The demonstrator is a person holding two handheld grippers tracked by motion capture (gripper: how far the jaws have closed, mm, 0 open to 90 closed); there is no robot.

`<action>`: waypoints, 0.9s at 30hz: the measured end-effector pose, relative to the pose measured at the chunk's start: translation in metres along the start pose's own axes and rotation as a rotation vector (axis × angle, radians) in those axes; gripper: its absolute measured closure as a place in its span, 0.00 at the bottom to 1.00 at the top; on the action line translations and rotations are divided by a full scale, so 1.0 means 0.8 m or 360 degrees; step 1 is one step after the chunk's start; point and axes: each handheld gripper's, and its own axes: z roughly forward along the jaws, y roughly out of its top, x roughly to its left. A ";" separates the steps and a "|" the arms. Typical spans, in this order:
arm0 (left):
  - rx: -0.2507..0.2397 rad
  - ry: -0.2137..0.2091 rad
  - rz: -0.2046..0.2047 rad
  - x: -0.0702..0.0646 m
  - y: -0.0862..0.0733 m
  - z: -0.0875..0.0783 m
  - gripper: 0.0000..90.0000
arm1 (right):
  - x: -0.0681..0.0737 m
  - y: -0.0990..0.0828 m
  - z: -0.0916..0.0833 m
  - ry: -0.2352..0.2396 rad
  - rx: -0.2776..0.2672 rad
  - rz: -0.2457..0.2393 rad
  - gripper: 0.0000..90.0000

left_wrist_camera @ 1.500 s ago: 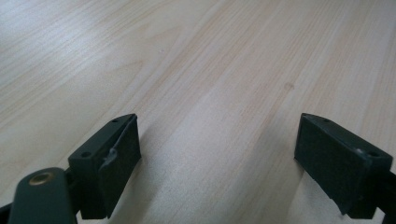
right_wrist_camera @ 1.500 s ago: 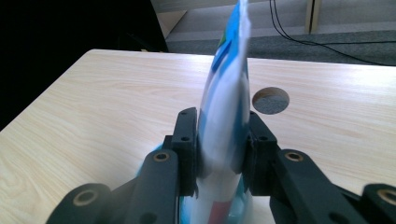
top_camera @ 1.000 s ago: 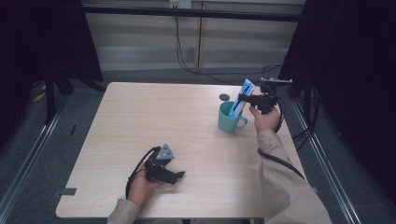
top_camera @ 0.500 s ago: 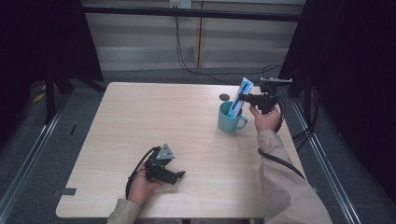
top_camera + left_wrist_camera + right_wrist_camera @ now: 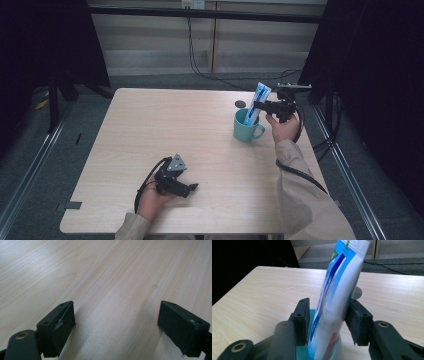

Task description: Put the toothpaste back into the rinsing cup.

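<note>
The toothpaste tube [image 5: 339, 290] stands tilted in the teal mug [image 5: 246, 126]; the right tool [image 5: 327, 317], whose jaws have just been opening, flanks it without pinching. It is judged light, soft and slippery, best taken at its flat middle above the mug. The left tool [image 5: 116, 327] is spread, holding nothing.

The light wooden table [image 5: 165, 130] with its pale straight grain stands on a grey floor [image 5: 75, 125], and a small dark round disc [image 5: 240, 104] lies on the table near its far edge. Beyond the table's far edge runs a pale panelled wall [image 5: 150, 45], down which black cables [image 5: 200, 65] hang from a white socket [image 5: 194, 4] to the floor. Black curtains [image 5: 385, 90] hang on both sides of the table, and a metal rail [image 5: 30, 170] runs along the floor on the table's left.
</note>
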 end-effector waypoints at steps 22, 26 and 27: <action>0.0000 0.0000 0.0000 0.000 0.000 0.000 0.16 | 0.005 -0.002 -0.007 0.0012 -0.0005 -0.0006 0.36; 0.0000 0.0000 0.0000 0.000 0.000 0.000 0.16 | 0.005 -0.002 -0.008 0.0026 -0.0003 0.0002 0.33; 0.0000 0.0000 0.0000 0.000 0.000 0.000 0.16 | 0.006 -0.002 -0.009 0.0017 -0.0002 -0.0001 0.32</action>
